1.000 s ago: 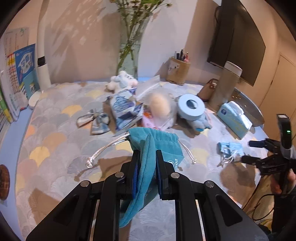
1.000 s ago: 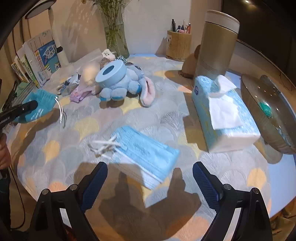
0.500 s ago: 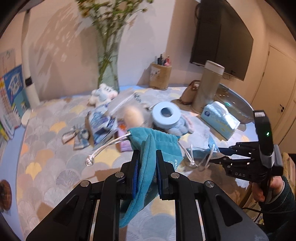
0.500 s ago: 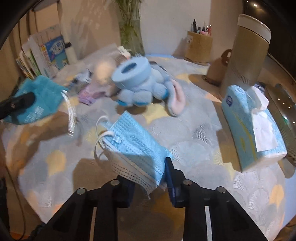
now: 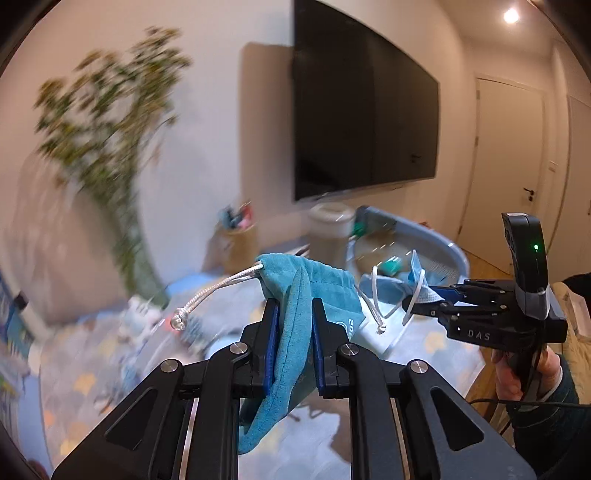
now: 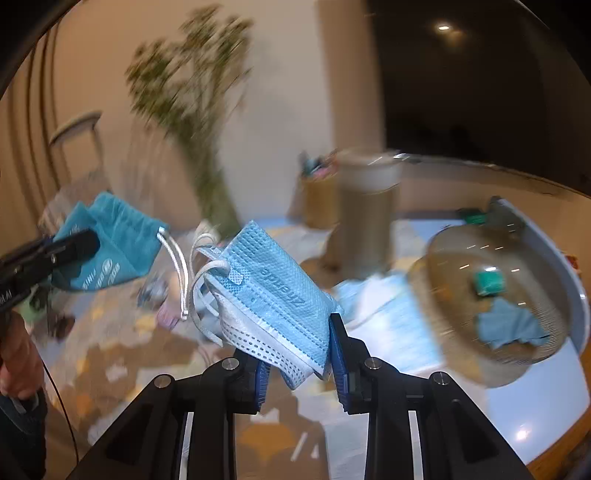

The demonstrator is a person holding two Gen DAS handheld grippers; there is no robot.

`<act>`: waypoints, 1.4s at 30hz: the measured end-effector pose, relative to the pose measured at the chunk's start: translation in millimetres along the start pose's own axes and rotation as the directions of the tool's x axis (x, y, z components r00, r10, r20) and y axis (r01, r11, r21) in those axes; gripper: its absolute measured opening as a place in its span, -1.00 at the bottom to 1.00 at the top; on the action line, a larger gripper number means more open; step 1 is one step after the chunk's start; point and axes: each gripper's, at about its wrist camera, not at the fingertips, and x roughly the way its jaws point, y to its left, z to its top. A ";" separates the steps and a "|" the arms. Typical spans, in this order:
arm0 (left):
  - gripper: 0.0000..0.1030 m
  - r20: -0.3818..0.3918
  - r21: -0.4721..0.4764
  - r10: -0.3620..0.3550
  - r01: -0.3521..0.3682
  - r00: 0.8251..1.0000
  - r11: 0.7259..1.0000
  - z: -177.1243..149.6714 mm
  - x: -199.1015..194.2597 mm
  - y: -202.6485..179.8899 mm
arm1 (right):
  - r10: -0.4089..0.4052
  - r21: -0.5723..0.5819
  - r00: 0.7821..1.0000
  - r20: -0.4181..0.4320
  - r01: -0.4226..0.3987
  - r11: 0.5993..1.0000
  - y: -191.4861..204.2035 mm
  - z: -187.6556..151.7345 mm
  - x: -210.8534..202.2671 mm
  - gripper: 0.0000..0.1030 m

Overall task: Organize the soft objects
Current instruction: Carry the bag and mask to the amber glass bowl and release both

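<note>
Holding both items clear of the patterned desk (image 6: 369,443), the task looks midway. The left gripper (image 5: 293,332) has its fingers clamped on a teal drawstring fabric pouch (image 5: 314,288); the right gripper (image 6: 297,354) pinches a light-blue pleated face mask (image 6: 273,288) just beside it. Judging by this, the mask goes into the pouch; blurred clutter on the desk remains unsorted.

A dark television (image 5: 364,122) hung on the pale wall (image 5: 221,74) before me. To its right stood a white door (image 5: 508,155), with a ceiling light (image 5: 511,14) glowing above. Blurred green branches (image 5: 107,110) rose at left.
</note>
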 end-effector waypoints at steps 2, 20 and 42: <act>-0.74 0.013 0.026 -0.026 0.026 1.000 0.999 17.9 12.5 -19.8 | -0.031 0.042 0.999 0.026 0.030 0.999 -24.0 8.2 -13.1 -0.45; -0.73 -0.124 0.199 -0.125 0.148 0.984 0.969 69.1 205.3 -177.9 | -0.363 0.502 0.923 -0.129 0.377 0.779 -249.5 5.4 -22.3 -0.42; 0.07 -0.158 0.051 -0.184 0.195 0.970 0.980 42.2 139.0 -125.6 | -0.225 0.528 0.971 -0.077 0.231 0.817 -220.5 -1.6 -39.3 0.71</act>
